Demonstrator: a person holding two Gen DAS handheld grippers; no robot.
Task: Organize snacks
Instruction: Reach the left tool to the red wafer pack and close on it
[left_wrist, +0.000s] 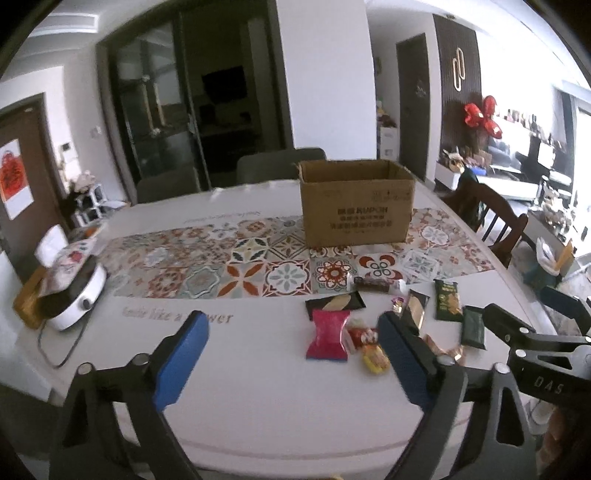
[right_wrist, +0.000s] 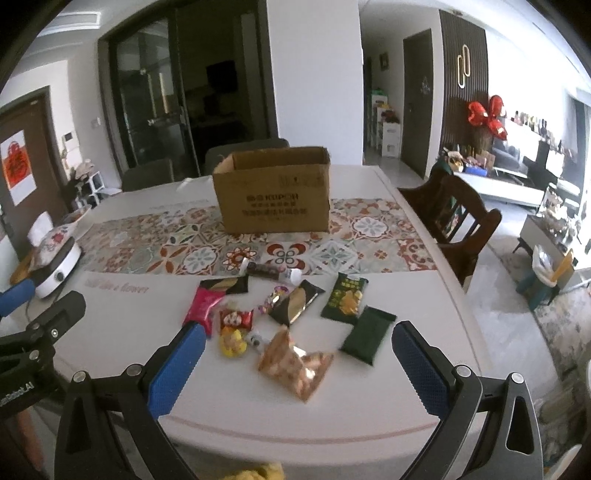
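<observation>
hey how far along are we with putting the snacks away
Nothing looks done yet. The cardboard box stands open on the patterned runner, and its inside can't be seen. Nothing is in hand: the left tool and the right tool are both open and empty above the table. Everything is left: the pink packet, gold packet, dark green packet and the other snacks lie loose near the front edge.

Both grippers: black triangular-cutout frames, silver round pivot screws, blue ribbed fingers. Right gripper same build; white lettering on the black bodies.
</observation>
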